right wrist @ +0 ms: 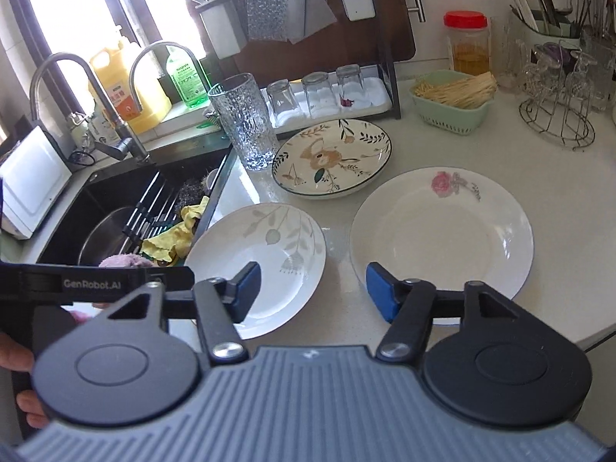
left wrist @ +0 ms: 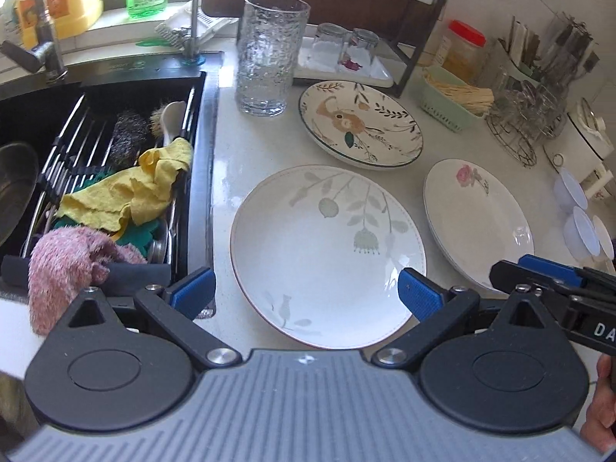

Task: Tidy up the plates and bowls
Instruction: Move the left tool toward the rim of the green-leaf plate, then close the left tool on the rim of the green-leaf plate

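Pale kitchen countertop (right wrist: pixel 558 231) beside a black sink (left wrist: pixel 115 88), three plates lying flat and apart.

Hovering released: left gripper (left wrist: pixel 306 288) over the leaf-print plate (left wrist: pixel 327 254), right gripper (right wrist: pixel 312 288) between it and the rose plate (right wrist: pixel 442 227). Likely glazed, stiff, slippery, breakable; pinching at near rims. Crowding beyond: flower-pattern plate (right wrist: pixel 333 158), textured glass tumbler (right wrist: pixel 246 119).
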A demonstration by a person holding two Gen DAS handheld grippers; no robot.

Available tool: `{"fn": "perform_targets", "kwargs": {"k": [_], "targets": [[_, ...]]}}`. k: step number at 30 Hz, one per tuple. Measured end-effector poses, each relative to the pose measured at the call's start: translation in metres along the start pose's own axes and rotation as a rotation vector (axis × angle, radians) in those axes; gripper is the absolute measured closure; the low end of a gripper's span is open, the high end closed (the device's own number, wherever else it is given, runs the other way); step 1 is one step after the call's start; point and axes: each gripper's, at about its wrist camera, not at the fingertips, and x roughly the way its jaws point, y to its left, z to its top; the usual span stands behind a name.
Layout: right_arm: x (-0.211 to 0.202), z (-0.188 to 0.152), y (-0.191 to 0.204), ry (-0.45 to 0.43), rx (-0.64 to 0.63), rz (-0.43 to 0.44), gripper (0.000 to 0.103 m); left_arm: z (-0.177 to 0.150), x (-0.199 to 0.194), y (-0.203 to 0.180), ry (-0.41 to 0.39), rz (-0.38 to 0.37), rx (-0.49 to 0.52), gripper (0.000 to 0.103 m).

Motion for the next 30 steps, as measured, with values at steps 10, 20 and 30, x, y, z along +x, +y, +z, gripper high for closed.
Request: {"fn": "perform_targets", "kwargs": {"k": [10,20,30], "targets": [[0.05,-0.023,0.018,-0.013,0.087,-0.106,0.057,0.009,0.043,0.05,0.001,-0.106,0.041,0.008],[0.082,-0.029,0.019,-0.023,0.145,-0.179,0.076,0.016,0.078,0.073,0.028,-0.218,-0.01,0.045],[0.101,-0.033,0.018,-0.035,0.174,-0.198,0.091,0.019,0.092,0.073,0.025,-0.197,0.049,0.063]]}}
